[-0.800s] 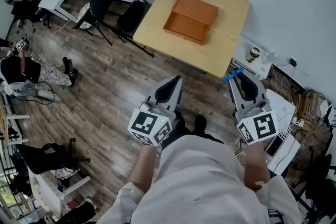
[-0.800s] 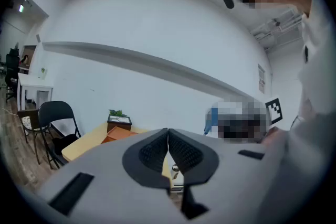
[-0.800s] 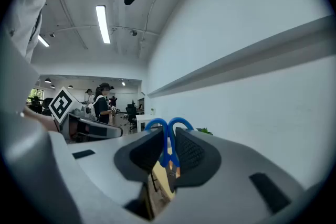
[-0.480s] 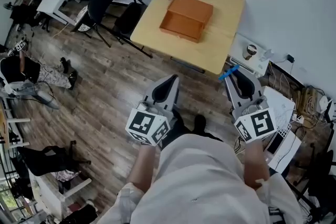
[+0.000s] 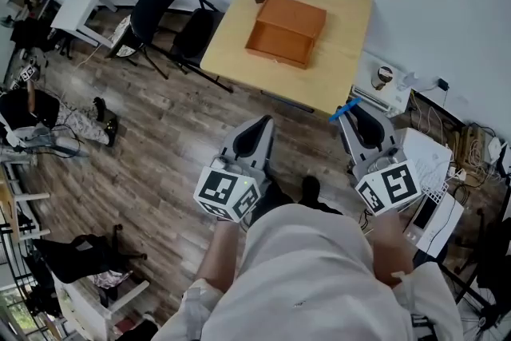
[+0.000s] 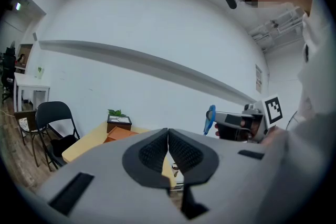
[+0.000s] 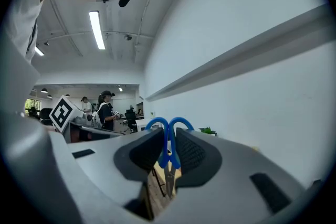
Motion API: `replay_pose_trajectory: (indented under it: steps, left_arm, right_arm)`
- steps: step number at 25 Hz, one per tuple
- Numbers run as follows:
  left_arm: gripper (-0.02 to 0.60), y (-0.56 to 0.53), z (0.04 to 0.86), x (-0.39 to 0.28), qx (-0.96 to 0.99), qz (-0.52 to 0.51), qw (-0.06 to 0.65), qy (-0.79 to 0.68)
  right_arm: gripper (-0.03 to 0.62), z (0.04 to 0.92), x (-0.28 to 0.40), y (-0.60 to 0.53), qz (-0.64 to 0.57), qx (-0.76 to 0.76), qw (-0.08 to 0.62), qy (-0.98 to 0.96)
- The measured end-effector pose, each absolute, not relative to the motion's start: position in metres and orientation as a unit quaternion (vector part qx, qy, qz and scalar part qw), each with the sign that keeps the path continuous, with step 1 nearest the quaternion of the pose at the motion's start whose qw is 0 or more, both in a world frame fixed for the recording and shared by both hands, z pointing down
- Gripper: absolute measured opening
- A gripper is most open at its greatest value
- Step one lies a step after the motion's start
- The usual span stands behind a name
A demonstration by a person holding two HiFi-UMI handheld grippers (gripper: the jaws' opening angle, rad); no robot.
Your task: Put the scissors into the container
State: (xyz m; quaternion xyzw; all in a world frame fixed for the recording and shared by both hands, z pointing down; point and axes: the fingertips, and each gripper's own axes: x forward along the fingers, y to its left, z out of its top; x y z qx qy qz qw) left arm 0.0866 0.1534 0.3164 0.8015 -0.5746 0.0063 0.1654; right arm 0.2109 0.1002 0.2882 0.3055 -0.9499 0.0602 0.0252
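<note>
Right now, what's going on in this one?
A person stands on the wooden floor a little short of a table, holding a gripper in each hand. The right gripper has its tongs shut on blue-handled scissors, handles up. The left gripper has its tongs shut on nothing. The orange container sits on the table ahead, and the scissors are not yet in it.

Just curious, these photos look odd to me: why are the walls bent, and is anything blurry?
Left gripper view: the fisheye lens bows the wall ledge and blackens the corners. Right gripper view: same bending, a glaring ceiling lamp, scissors in the right claw sharp. Head view: even light, table skewed, fairly sharp.
</note>
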Motion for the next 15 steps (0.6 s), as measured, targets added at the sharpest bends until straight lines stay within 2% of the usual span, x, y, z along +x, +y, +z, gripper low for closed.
replay_pose_trajectory:
  steps: [15]
  left_arm:
    - [0.008, 0.085, 0.322, 0.001, 0.857, 0.025, 0.178, -0.484]
  right_arm:
    - [0.078, 0.306, 0.126, 0.046, 0.124, 0.408, 0.012, -0.905]
